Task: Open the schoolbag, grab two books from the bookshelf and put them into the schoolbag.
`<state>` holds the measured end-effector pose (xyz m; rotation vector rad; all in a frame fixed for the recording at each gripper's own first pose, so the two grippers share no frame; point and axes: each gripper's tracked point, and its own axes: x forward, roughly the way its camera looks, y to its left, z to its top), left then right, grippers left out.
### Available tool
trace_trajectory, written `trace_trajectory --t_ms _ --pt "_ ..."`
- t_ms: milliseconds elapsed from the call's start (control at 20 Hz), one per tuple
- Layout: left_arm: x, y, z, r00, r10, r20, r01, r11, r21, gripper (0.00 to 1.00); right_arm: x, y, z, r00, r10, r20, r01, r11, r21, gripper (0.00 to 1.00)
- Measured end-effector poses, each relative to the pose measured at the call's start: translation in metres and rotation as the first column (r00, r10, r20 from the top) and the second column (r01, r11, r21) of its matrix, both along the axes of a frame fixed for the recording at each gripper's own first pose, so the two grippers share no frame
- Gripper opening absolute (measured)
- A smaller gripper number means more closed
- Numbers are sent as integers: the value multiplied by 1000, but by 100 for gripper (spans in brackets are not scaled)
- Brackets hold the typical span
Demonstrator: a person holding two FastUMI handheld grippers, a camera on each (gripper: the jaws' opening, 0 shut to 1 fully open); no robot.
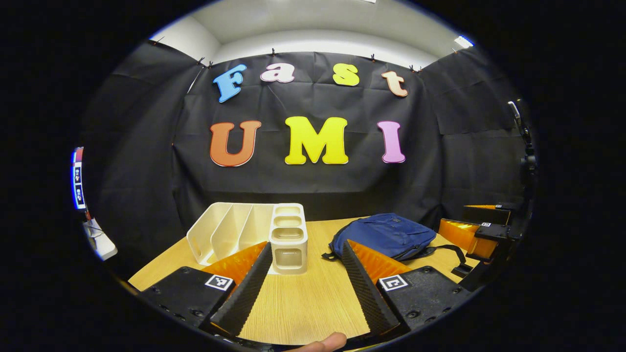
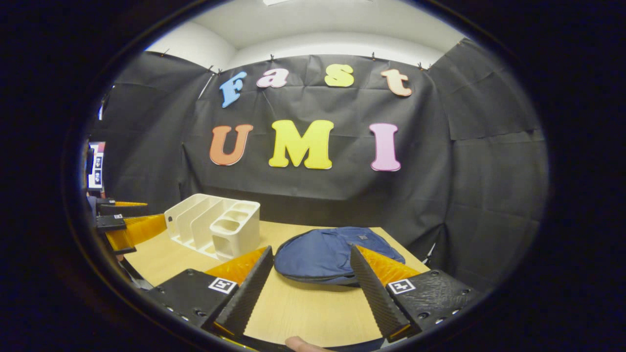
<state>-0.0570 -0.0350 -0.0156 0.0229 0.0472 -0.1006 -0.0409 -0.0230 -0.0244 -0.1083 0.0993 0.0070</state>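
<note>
Two handheld grippers hover over a light wooden table [image 1: 303, 303] inside the black-draped booth. In the left gripper view, the left gripper [image 1: 305, 288] has its two black ribbed fingers [image 1: 247, 291] spread wide with only bare tabletop between them, gripping nothing; a fingertip of the person's hand [image 1: 325, 343] peeks in at the bottom edge. Beyond the left finger stands a cream plastic bookshelf with slanted dividers and a stack of small cubbies on its near end [image 1: 254, 232], and its slots look bare from here. To the right of it, toward the back of the table, lies a navy-blue fabric schoolbag [image 1: 386, 235], flat on the wood with a dark strap trailing off to its right; whether its zip is undone cannot be told. At the far right edge of this view the right gripper [image 1: 481, 232] shows side-on, orange and black, near the bag. In the right gripper view, the right gripper [image 2: 308, 288] likewise has its fingers [image 2: 376, 293] set wide apart and empty, the schoolbag [image 2: 327, 256] lying just beyond them, between the two tips. The bookshelf [image 2: 215, 225] sits well to the left of the bag, and the left gripper [image 2: 129, 227] shows beside it at the left edge.
</note>
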Motion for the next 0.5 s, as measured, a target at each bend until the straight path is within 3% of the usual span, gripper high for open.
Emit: trace_trajectory --t_ms 500 --pt "-1 5 0 999 29 19 -29 1000 0 93 -6 -5 2 1000 -8 12 8 1000 -15 96"
